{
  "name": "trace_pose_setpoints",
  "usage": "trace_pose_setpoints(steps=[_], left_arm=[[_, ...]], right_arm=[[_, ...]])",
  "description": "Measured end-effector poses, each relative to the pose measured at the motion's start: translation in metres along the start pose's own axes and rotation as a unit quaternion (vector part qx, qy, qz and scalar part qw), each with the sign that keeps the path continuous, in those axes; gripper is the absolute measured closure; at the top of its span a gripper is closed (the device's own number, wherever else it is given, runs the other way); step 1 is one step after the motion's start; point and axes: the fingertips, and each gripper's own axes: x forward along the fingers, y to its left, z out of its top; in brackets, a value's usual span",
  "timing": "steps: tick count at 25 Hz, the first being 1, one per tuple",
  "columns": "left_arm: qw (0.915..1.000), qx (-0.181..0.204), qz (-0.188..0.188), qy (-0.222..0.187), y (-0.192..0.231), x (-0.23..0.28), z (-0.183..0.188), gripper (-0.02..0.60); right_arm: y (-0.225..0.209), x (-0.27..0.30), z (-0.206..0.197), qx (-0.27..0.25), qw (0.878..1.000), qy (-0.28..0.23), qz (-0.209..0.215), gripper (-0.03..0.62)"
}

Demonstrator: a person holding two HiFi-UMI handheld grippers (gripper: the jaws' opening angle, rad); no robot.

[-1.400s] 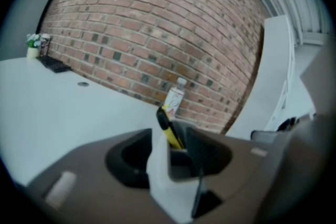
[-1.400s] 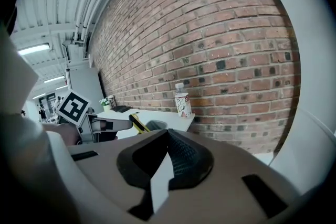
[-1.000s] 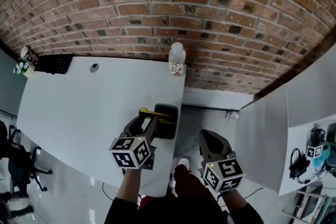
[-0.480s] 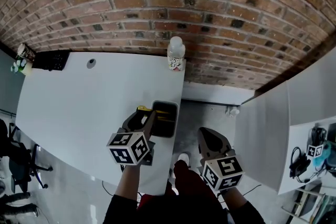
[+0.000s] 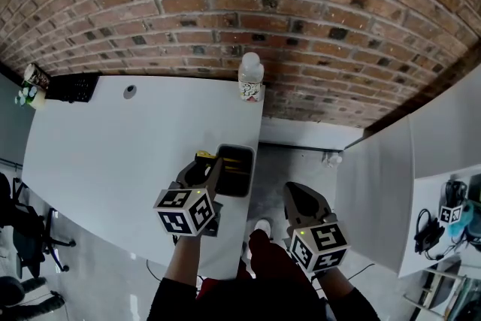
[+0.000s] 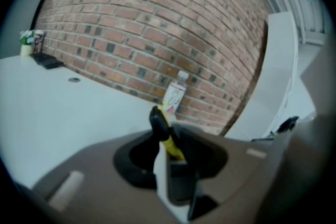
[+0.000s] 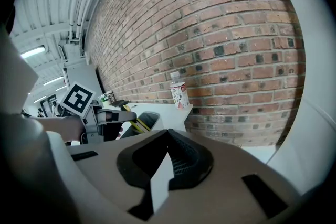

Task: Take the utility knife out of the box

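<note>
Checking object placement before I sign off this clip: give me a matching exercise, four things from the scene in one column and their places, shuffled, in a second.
Things
1. utility knife
2. black box
3. bottle
4. right gripper

Places
A. at the back edge of the table, by the brick wall
B. between the jaws of the left gripper
C. off the table's right side, nothing in its jaws
D. on the table, at its right edge

Pairs: 1-B, 2-D, 3-A, 4-C

The left gripper's jaws have just been closing, and the knife stands between them.
</note>
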Motion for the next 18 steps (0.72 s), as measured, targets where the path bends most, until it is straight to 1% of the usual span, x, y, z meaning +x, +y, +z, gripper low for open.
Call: trace_pose_setpoints(steps=[9,14,18], left_arm=[[0.9998,0.012,-0.013,-0.007,-0.01,-0.002,0.005,0.476],[0.9993,0.032,-0.017,-0.006,-0.018,-0.002,0.008,0.486],[0.9989,0.039,-0.026,-0.006,-0.025,-0.002,0.011,0.495]], right_arm=[[0.003,-0.006,0.002,0.0,1.0,-0.005,-0.007,0.586],[0.002,-0.012,0.003,0.001,1.0,-0.011,-0.014,0.586],[0.002,-0.018,0.004,0.001,1.0,-0.015,-0.019,0.586]])
